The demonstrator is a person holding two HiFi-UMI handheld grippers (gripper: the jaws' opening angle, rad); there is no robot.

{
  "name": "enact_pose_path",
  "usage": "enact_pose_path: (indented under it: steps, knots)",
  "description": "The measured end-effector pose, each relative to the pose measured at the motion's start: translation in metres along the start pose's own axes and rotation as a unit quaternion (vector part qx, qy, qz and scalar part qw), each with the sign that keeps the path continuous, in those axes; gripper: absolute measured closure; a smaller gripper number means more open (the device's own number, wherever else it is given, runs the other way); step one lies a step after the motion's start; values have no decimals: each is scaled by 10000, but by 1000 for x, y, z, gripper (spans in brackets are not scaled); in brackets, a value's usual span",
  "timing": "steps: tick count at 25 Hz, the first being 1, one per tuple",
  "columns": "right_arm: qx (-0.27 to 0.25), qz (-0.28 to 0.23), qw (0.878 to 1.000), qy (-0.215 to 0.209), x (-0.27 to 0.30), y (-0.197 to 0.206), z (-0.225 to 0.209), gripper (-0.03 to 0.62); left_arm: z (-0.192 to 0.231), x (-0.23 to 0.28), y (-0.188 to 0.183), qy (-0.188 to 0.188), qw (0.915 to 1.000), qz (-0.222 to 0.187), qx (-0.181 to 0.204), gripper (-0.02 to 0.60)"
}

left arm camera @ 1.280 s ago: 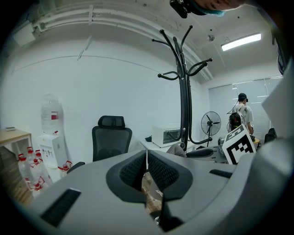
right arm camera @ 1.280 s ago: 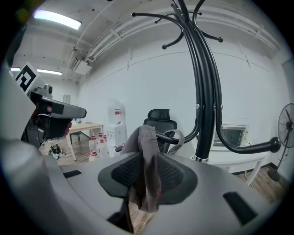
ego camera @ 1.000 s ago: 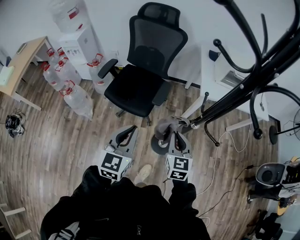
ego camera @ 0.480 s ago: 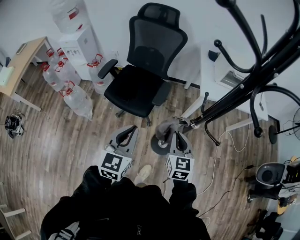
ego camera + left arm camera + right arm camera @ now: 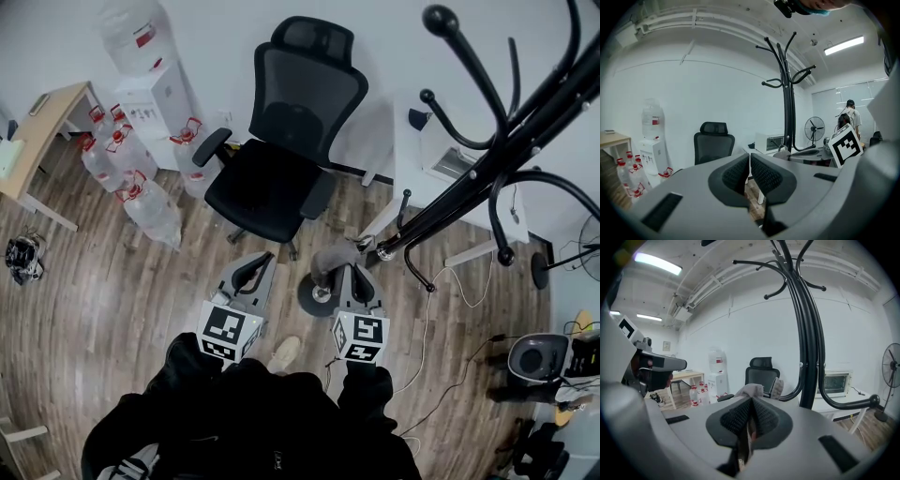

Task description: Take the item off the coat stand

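The grey cloth item (image 5: 335, 254) is sitting bunched at the tip of the right gripper (image 5: 350, 273), just beside the end of a low hook on the black coat stand (image 5: 487, 169). Whether it is touching that hook cannot be told from above. In the right gripper view the cloth (image 5: 753, 390) is showing just above the right gripper (image 5: 751, 409), whose ribbed jaws are closing tightly on a fold of it. The stand's curved arm (image 5: 808, 348) is rising right behind. The left gripper (image 5: 253, 270) is hovering beside the right one, apart from the cloth. In its own view the left gripper (image 5: 750, 163) is pressing its jaws together with nothing between them, and the coat stand (image 5: 787, 103) is standing upright off to the right. The person's dark sleeves are reaching toward both grippers from the bottom of the head view, and a light shoe (image 5: 284, 353) is showing on the wooden floor (image 5: 112, 281) between them. Beyond the grippers a black office chair (image 5: 281, 141) is facing the wall. To its left a white water dispenser (image 5: 155, 89) is standing among several clear water bottles (image 5: 141, 187), with a wooden desk (image 5: 42, 127) farther left. On the other side a white table is carrying a toaster oven (image 5: 836, 380), and a floor fan (image 5: 890, 376) is standing at the far right.
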State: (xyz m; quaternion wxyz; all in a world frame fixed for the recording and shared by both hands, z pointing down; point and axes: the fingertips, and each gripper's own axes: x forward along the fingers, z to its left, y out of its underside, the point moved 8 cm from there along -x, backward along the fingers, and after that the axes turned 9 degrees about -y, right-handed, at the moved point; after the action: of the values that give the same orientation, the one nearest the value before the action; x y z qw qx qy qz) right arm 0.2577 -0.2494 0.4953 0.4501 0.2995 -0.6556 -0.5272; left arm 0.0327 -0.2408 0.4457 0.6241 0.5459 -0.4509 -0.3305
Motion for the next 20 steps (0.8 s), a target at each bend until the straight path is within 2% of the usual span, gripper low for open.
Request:
enact_pose_path:
  steps: [20]
  knots:
    - [-326, -449, 9984, 130, -16, -47, 31, 573, 18, -21, -21, 166, 9993, -345, 4, 551]
